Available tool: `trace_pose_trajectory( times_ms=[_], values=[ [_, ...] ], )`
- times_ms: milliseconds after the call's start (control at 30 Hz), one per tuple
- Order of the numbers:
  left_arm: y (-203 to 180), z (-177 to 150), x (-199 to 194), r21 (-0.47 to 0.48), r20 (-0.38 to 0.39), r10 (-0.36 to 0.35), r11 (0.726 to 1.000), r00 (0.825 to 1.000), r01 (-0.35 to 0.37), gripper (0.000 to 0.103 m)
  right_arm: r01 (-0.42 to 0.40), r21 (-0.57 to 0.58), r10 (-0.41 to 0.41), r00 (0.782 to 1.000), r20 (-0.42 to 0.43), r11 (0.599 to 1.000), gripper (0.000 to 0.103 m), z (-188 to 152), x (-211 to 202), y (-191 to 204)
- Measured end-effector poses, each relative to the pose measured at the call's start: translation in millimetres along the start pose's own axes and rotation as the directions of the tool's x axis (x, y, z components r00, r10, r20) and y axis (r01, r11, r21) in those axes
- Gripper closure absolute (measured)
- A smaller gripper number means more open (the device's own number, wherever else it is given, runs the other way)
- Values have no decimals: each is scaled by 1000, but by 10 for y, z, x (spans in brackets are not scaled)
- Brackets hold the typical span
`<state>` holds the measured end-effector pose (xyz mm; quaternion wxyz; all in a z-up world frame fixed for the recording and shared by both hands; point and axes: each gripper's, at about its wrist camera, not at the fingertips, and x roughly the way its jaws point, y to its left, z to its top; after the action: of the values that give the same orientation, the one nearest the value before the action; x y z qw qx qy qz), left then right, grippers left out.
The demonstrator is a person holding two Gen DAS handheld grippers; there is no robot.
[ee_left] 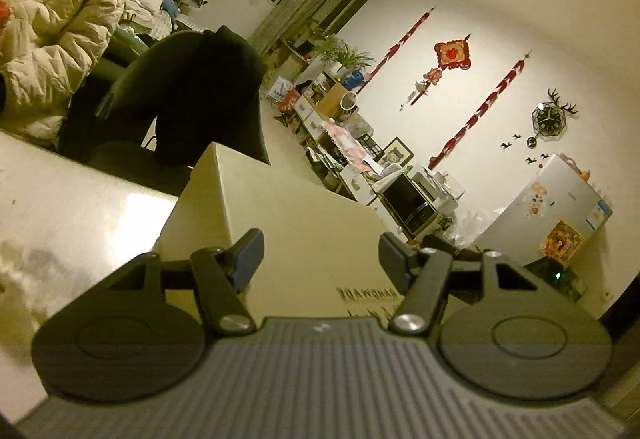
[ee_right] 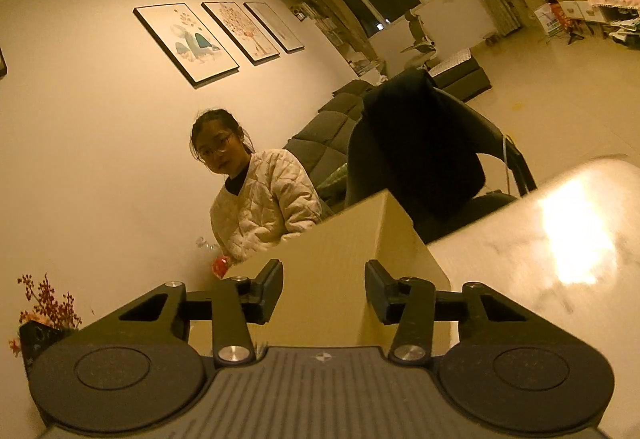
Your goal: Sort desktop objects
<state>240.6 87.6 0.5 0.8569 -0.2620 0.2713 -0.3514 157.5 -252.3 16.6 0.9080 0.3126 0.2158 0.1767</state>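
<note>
While I am holding both grippers low and nearly level over the pale worktop point(ee_right: 560, 259), I am looking at a cream cardboard box point(ee_left: 288, 223) that is standing on it, tall enough to fill the middle of each wrist view. My left gripper point(ee_left: 320, 259) is carrying its fingers point(ee_left: 246, 257) spread apart with nothing between them; they are framing the box's near face, the one bearing printed lettering that I cannot read, without touching it. My right gripper point(ee_right: 323, 289) is likewise parted and empty, its fingers point(ee_right: 270, 289) sitting either side of one upright corner of the same box, again clear of the cardboard. I am judging that the box is serving as the bin for the sorting, or as something to be shifted with both hands, which would explain why I am facing it from two sides at once; which of the two, I cannot tell. Where it sits relative to the worktop's edges is also unclear, though the far edge is showing just behind it, with a dark chair point(ee_right: 424, 147) beyond. A person in a quilted white jacket point(ee_right: 260, 199) is sitting across that edge. No loose objects for sorting are showing near my fingers.
</note>
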Motion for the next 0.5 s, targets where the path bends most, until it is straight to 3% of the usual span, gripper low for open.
trace_pose_trajectory(
  times_ms=[167, 500],
  values=[
    [115, 35, 132, -39, 12, -22, 999, 1000, 22, 43, -25, 19, 25, 1000, 0, 1000, 53, 157, 235, -71],
    [196, -21, 143, -94, 35, -52, 994, 998, 55, 52, -30, 40, 31, 1000, -1, 999, 63, 199, 422, -208]
  ],
)
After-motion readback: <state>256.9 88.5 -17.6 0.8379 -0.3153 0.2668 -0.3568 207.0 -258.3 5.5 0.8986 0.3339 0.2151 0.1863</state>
